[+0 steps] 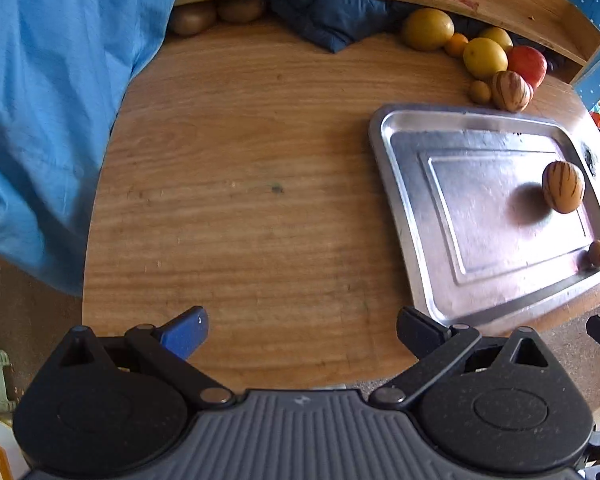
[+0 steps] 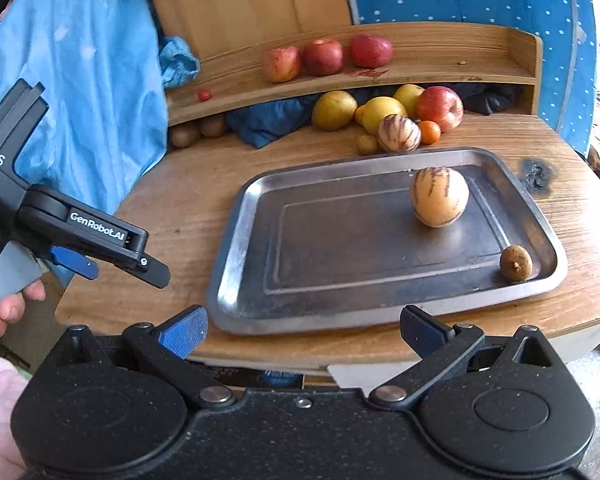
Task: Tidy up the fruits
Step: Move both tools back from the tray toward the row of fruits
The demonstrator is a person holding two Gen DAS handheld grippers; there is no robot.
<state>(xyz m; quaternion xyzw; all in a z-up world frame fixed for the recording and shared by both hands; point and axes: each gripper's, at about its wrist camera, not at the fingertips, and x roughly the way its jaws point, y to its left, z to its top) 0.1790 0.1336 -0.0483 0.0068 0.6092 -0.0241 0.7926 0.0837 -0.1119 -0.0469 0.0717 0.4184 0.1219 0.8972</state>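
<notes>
Our right gripper [image 2: 302, 330] spread, empty, low at table edge. Left gripper [image 1: 302, 330] also spread, empty, over bare table [image 1: 240, 208]. Tray [image 2: 236, 280] at 12 holds striped melon [image 2: 439, 196], small brown fruit [image 2: 516, 263]. Between picks, we think; next reach for fruit pile [image 2: 384, 118] beyond tray.

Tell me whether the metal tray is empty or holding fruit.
Holding fruit: a striped melon and a small brown fruit sit inside the tray.

The left gripper [image 2: 132, 266] carries white lettering "GenRobot.AI" along its black side. Behind it, partial letters ending in "AS" show; smaller print is illegible.
</notes>
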